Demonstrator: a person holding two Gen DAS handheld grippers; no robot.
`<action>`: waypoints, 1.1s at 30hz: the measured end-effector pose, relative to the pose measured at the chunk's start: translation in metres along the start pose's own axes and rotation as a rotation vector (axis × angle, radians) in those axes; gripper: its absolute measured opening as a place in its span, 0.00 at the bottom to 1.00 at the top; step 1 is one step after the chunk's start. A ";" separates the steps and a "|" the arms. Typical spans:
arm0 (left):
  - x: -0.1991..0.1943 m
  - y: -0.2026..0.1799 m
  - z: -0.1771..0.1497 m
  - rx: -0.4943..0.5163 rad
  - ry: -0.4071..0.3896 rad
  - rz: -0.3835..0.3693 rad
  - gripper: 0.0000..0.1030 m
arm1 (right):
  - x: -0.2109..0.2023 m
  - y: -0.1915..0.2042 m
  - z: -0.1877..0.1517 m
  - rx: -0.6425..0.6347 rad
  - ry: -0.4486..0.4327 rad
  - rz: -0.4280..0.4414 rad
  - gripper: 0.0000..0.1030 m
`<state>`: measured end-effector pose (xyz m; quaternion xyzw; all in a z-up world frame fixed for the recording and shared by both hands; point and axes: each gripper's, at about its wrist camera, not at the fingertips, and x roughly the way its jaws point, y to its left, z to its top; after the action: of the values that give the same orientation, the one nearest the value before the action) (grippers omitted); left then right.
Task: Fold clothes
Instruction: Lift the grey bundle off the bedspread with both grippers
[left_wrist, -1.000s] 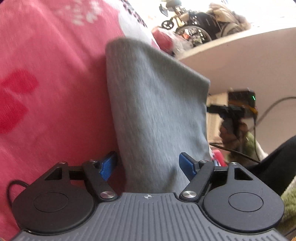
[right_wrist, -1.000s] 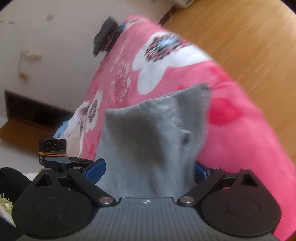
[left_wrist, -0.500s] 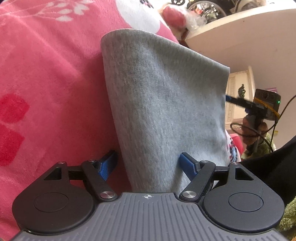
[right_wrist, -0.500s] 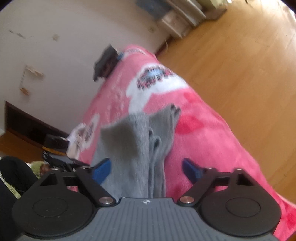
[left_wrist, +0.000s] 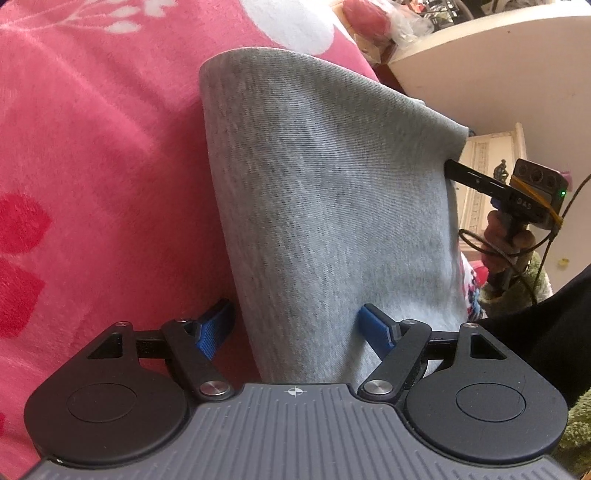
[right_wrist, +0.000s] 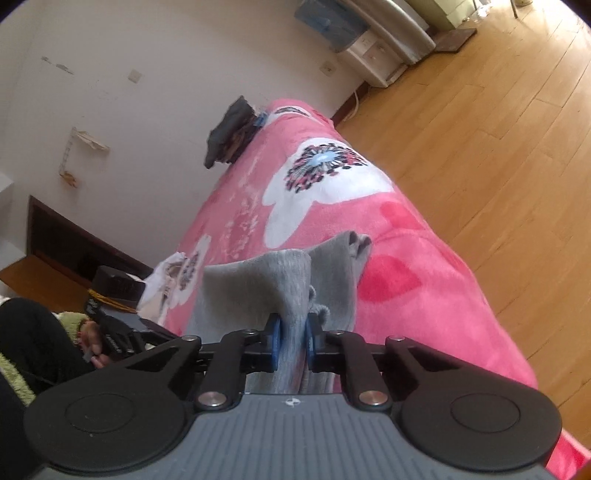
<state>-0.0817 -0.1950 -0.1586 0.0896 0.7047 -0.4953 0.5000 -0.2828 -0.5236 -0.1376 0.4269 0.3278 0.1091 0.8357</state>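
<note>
Surface: we work over a bed covered by a pink floral blanket (right_wrist: 424, 266) with white flowers and red patches.
Room: a wooden floor (right_wrist: 498, 129) runs along the bed's right side; a pale wall (right_wrist: 129, 74) stands at the far end, and a dark bundle (right_wrist: 229, 133) sits on the far end of the bed.
Garment: the grey garment (left_wrist: 325, 206) is held above the blanket, folded over – its fold is at the top in the left wrist view.
Right gripper (right_wrist: 291, 339): our fingers are narrow, pinching a bunch of the grey cloth.
Left gripper (left_wrist: 295, 330): our blue fingers stand wide, the cloth hanging between them – whether they touch it we cannot tell.
Edges: the blanket's right edge drops to the floor close beside the garment.
Open room: bare blanket lies beyond the garment up to the dark bundle.
</note>
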 end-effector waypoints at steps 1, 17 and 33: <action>0.000 -0.001 -0.001 0.002 0.001 -0.001 0.74 | -0.002 -0.002 0.000 0.018 0.002 -0.002 0.18; -0.003 0.018 -0.023 -0.003 -0.107 -0.081 0.76 | 0.023 -0.020 0.019 0.043 0.071 0.077 0.99; -0.012 0.031 -0.054 -0.032 -0.279 -0.140 0.75 | 0.036 -0.014 0.004 0.038 0.127 0.152 0.88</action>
<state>-0.0900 -0.1326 -0.1669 -0.0373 0.6409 -0.5252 0.5586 -0.2542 -0.5187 -0.1633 0.4585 0.3487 0.1927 0.7943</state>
